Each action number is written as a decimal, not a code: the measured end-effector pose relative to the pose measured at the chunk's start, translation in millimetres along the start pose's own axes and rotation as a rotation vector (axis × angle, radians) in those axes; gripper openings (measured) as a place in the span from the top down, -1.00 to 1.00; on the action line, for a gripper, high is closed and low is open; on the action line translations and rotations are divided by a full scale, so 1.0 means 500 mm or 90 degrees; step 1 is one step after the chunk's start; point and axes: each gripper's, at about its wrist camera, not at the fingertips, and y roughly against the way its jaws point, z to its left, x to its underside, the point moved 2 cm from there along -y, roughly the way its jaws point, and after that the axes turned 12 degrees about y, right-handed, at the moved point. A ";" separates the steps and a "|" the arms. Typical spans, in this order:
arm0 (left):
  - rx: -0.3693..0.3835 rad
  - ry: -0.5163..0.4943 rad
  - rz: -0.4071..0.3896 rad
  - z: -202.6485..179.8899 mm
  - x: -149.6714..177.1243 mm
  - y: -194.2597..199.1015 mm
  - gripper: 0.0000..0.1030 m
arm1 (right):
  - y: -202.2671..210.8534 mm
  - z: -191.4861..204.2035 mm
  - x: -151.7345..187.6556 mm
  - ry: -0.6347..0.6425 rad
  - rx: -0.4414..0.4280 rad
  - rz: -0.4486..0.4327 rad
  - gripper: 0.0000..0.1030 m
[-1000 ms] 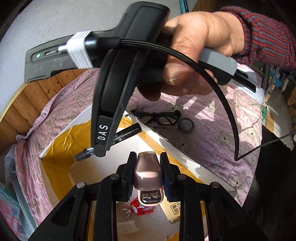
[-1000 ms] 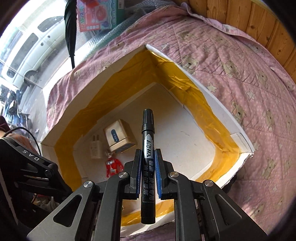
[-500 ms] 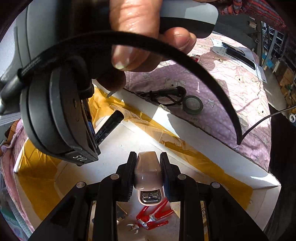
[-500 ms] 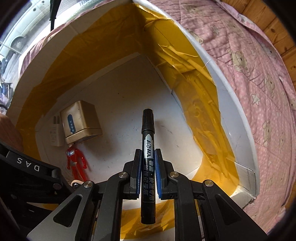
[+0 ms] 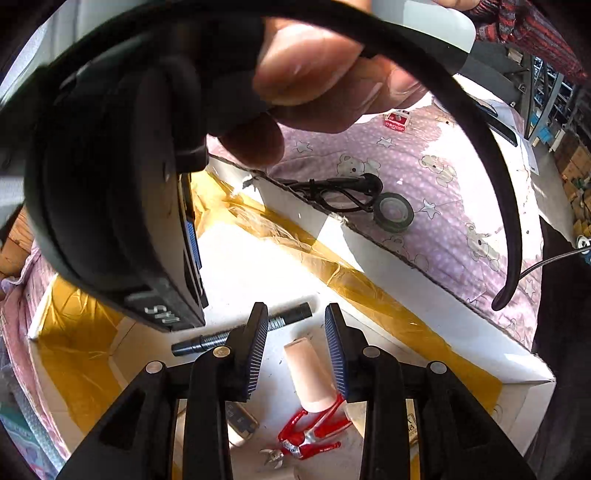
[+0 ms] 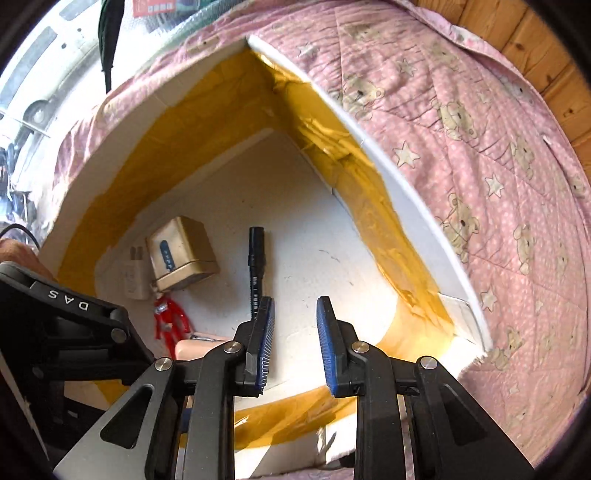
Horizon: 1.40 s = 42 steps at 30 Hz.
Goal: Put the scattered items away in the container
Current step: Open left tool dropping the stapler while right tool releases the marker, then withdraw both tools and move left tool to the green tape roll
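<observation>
Pink bear-print quilt [image 6: 461, 122] under white box [image 6: 417, 206]; both hand-held grippers [image 5: 297, 345] [image 6: 295, 341] wide, empty.

The left gripper [image 5: 297, 345] has 2 black arms with triangular cut-outs, silver round screws at the joints, and blue ribbed pads on its fingers [image 5: 257, 345]. The right gripper [image 6: 295, 341] is built the same: black arms, silver screws, blue ribbed pads. In the left wrist view the right gripper's housing is a rounded black shell with white lettering near its lower edge, a grey handle [image 5: 424, 26] and a thick black cable [image 5: 495, 177] curving from it. The hand [image 5: 332, 88] on it comes out of a red-and-dark striped sleeve [image 5: 532, 29]. In the right wrist view the left gripper's body reads "DAS" in white.
</observation>
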 end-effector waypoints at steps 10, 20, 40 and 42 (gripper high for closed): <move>-0.077 0.027 -0.088 -0.051 0.031 0.245 0.35 | 0.226 0.113 0.126 -0.095 0.008 -0.241 0.49; -0.108 0.166 -0.152 -0.195 0.110 0.347 0.35 | 0.148 0.281 0.343 -0.248 0.050 -0.428 0.46; 0.006 0.436 -0.213 -0.367 0.120 0.217 0.34 | 0.012 0.281 0.633 -0.484 0.078 -0.470 0.43; 0.000 0.441 -0.192 -0.372 0.120 0.195 0.34 | -0.002 0.237 0.642 -0.499 0.088 -0.457 0.43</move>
